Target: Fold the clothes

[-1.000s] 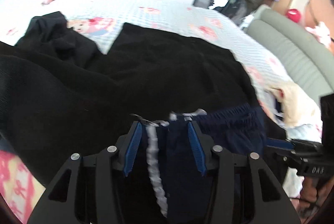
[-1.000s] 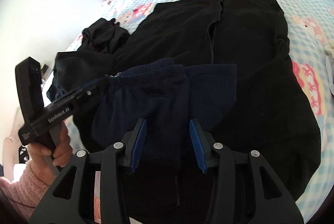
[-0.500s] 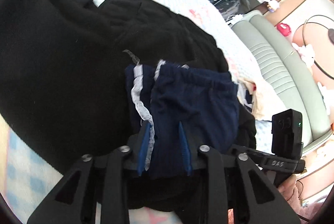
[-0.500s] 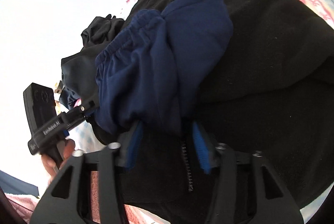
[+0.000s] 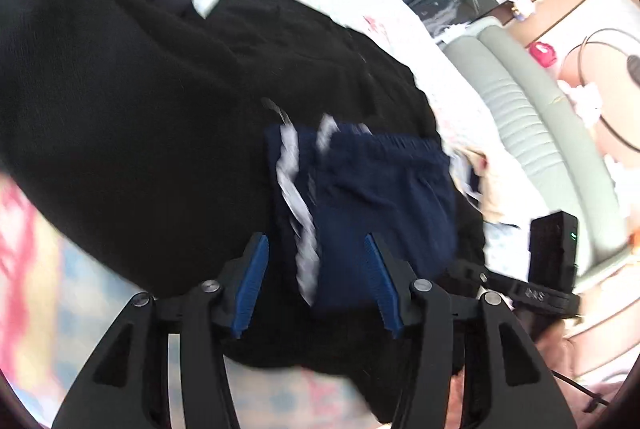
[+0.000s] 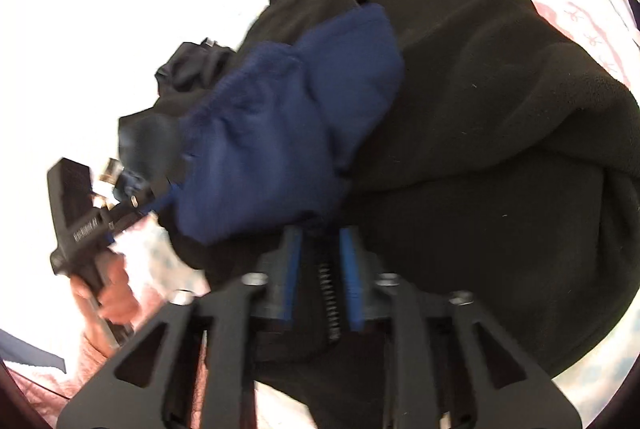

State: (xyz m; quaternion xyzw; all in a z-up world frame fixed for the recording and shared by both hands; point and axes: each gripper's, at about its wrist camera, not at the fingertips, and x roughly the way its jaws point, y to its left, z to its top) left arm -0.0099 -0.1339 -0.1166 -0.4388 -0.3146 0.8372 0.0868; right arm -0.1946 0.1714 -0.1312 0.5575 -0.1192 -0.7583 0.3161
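- 2 grippers in all, 1 per hand.
- Left gripper (image 5: 318, 283): blue pads spread wide, navy cloth lying between them but neither pad pressing on it.
- Right gripper (image 6: 322, 271): blue pads drawn near to each other, a narrow gap remaining, over the black jacket's zipper (image 6: 330, 303); cannot tell whether pinching cloth (motion blur).
- Also seen from the right wrist: left gripper at the left edge, gripped by a bare hand (image 6: 106, 295); from the left wrist, right gripper's black body (image 5: 552, 257) at the right edge.
- 1 pair of navy shorts (image 5: 372, 205), folded in a bundle, resting on top of the black jacket (image 5: 132, 89) just ahead of both tools.
- Shorts' orientation in the left view: gathered waistband at the far end, long axis running away from the pads; 2 white drawstrings (image 5: 298, 213) trailing back along the left side toward the tool.
- Same shorts (image 6: 280, 133) in the right view: long axis slanting from lower left to upper right, waistband edge on the left.
- 1 black jacket spread flat beneath, covering most of the bed (image 5: 400, 25).
- 1 further dark garment (image 6: 188, 69) bunched beyond the shorts.
- 1 grey-green padded headboard (image 5: 532, 117) to the right.
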